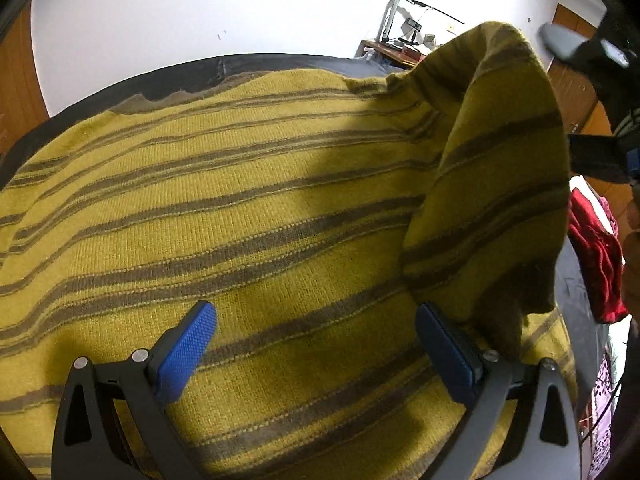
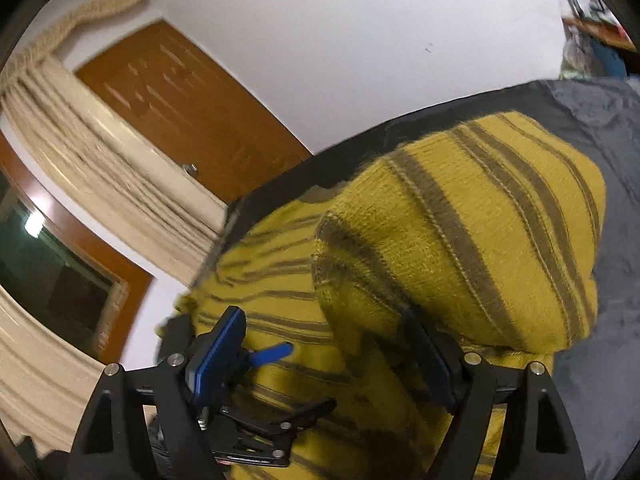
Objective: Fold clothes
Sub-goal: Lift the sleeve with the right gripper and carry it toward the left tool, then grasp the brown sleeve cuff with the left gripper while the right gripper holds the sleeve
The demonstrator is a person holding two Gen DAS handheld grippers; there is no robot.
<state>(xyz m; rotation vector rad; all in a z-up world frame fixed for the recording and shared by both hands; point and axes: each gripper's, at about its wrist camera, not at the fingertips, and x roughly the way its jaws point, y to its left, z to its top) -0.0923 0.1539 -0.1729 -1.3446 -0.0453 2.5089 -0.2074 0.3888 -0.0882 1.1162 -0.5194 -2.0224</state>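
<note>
Sweater [image 1: 248,216] flat on bed [image 1: 120,84], stripes crosswise; folded sleeve [image 1: 488,184] drapes beside left tongs [image 1: 316,344], released. Right tongs [image 2: 324,352] released, sleeve resting against one pad.

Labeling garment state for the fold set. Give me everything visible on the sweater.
The sweater is a mustard-yellow knit with thin brown-grey stripes. It lies spread flat on a dark grey sheet, far edge wavy. One part, seemingly a sleeve, is folded up over the body, draping onto the finger of the open left gripper. The right gripper is open over it, gripping nothing.
</note>
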